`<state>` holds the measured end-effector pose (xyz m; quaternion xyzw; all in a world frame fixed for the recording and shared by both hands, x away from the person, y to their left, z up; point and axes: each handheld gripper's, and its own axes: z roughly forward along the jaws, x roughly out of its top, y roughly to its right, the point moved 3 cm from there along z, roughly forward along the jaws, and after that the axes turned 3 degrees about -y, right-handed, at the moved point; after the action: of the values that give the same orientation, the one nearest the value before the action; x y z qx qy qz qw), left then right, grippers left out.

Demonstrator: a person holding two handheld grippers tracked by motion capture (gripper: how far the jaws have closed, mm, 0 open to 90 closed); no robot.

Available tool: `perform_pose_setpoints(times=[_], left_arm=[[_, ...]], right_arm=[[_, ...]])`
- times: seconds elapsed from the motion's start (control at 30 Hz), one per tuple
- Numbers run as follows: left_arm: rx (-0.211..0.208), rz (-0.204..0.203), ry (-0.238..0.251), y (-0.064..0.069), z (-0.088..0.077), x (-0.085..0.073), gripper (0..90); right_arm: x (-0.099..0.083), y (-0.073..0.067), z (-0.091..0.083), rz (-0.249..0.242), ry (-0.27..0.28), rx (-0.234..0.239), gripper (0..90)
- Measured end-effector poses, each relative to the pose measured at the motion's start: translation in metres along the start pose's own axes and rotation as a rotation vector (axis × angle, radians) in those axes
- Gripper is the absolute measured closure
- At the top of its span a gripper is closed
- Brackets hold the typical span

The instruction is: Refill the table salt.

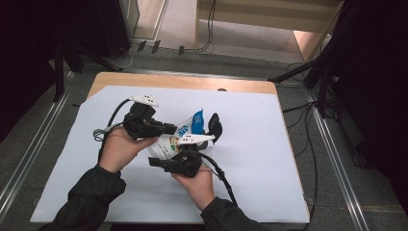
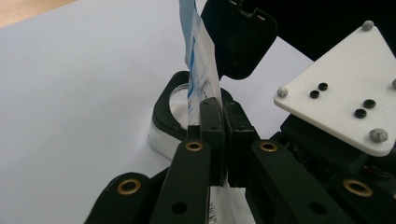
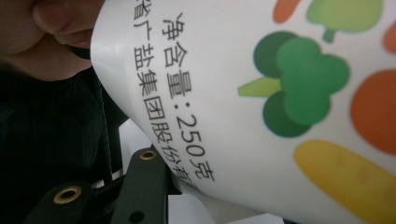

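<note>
At centre of the counter (image 1: 250,159), just off the white sheet: pouch (image 1: 169,144) up between both grippers, blue top edge toward 1 o'clock, printed vegetable face toward 6.

Left gripper (image 1: 171,129):
- Clamped on the pouch's edge seam. In the left gripper view, pads pressed together on the film (image 2: 198,60), no gap.
- Coming in from 9 o'clock, roughly level, left hand (image 1: 118,149) wrapped round the body, forearm in from 7.

Right gripper (image 1: 185,155):
- Sitting under the pouch at 6 o'clock, right hand (image 1: 197,183) below it, cable trailing off toward 5.
- Can't tell if clamped or apart. Pouch face (image 3: 280,93) right up against its camera, hiding the pad ends.

Container (image 2: 170,105), clear with a black collar, directly beyond the left gripper, flip lid (image 1: 214,126) standing open at 2 o'clock.

Looks like a pour or a tear-open over that container. Tips:
- Confirm a real pinch on the right side before loading the film. A partial grip will probably slip on glossy film.
- Hold the left clamp firm as the anchor and do the work with the right.
- Line the blue top edge up over the collar opening, not the lid.
- Tilt slowly, since contents likely shift in a lump.
- Stay clear of the open lid. A knock could flip it shut or shove the container.
</note>
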<state>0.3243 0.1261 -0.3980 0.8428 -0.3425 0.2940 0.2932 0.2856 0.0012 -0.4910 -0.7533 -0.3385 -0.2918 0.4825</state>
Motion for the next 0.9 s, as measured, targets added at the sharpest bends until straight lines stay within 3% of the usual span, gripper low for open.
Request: perform_pose_setpoints(times=[0.9], left_arm=[[-0.009,-0.001,0.009,0.0004,0.0003,0.0001,87.9]], right_arm=[[0.0025,0.0004,-0.0027,-0.009,0.005,-0.011,66.1]])
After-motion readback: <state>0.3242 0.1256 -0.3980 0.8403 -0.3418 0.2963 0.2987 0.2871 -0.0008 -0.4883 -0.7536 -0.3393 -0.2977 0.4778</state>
